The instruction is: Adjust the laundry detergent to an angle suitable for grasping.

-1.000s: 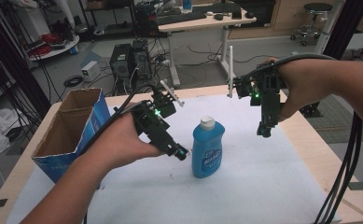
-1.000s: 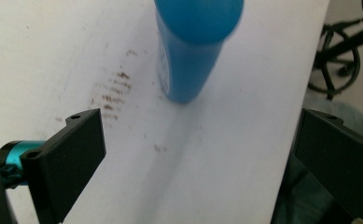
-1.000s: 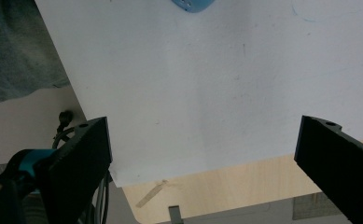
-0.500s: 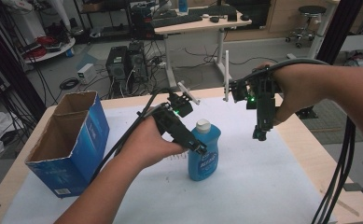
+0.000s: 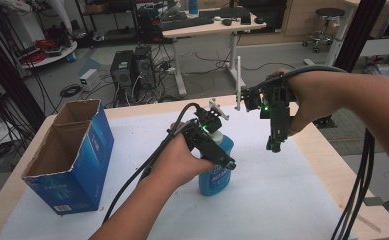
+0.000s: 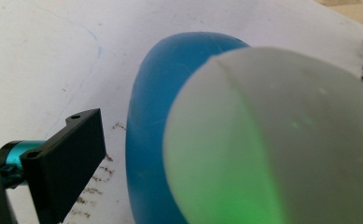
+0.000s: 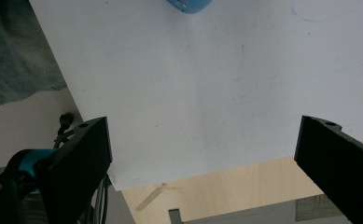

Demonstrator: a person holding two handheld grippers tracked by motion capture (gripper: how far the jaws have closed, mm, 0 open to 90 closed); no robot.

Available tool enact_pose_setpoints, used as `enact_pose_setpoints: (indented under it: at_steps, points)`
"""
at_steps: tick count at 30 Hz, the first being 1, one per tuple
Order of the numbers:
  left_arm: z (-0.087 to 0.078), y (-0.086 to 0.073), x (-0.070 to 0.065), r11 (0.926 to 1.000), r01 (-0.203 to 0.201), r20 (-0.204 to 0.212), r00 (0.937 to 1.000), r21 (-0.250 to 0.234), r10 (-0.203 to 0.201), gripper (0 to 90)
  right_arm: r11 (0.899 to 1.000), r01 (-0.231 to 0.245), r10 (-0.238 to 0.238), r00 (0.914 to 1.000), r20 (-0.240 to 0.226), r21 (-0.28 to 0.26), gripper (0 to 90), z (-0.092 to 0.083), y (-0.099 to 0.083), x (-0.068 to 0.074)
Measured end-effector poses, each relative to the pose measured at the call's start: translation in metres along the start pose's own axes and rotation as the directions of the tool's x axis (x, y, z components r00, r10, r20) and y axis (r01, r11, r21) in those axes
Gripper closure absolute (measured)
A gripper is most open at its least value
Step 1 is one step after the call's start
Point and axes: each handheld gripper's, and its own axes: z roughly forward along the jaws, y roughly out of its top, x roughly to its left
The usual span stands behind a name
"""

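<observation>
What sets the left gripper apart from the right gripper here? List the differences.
The left gripper sits low over the blue bottle, its jaws around the white cap; the right gripper hangs in the air with nothing between its wide-open jaws. The left gripper slants across the bottle, while the right gripper points nearly straight down at the white sheet. Both are black, hand-held, with trailing cables.

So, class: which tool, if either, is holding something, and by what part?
The right tool holds nothing. The left tool is at the blue bottle's cap; any hold cannot be told.

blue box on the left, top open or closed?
Open. In the high view the blue box stands upright on the table with its top flaps up, and the brown inner walls show. Its contents cannot be told.
</observation>
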Motion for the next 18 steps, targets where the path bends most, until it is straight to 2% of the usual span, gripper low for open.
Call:
enact_pose_setpoints:
  at_steps: [2,4,6,11,16,18]
  points:
    - [0.0007,0.0001,-0.0006,1.0000,0.001,-0.009,1.0000,-0.005,-0.001,2.5,1.000,-0.008,0.008,1.0000,-0.002,0.002,3.0,0.0001,-0.0004,0.0005]
    - [0.0007,0.0005,-0.0014,0.9999,0.007,-0.016,0.9999,-0.014,-0.007,7.8,1.000,-0.012,0.012,0.9999,-0.002,0.002,3.0,0.0001,-0.0005,0.0007]
    - [0.0011,0.0007,-0.0025,0.9997,0.012,-0.020,0.9997,-0.022,-0.012,8.4,1.000,-0.013,0.013,0.9999,-0.002,0.001,3.0,0.0002,-0.0010,0.0008]
    - [0.0019,0.0011,-0.0033,1.0000,0.000,-0.028,0.9996,-0.006,0.000,14.4,1.000,-0.005,0.005,1.0000,-0.001,0.003,3.0,0.0000,-0.0014,-0.0002]
    - [0.0029,0.0010,-0.0045,0.9997,-0.026,-0.048,0.9985,0.001,0.026,15.9,1.000,-0.016,0.016,0.9999,-0.002,-0.001,3.0,0.0007,-0.0007,-0.0003]
    - [0.0039,0.0009,-0.0043,0.9997,-0.022,-0.057,0.9981,0.008,0.023,18.6,1.000,-0.011,0.011,0.9999,-0.002,0.002,3.0,0.0009,0.0000,-0.0009]
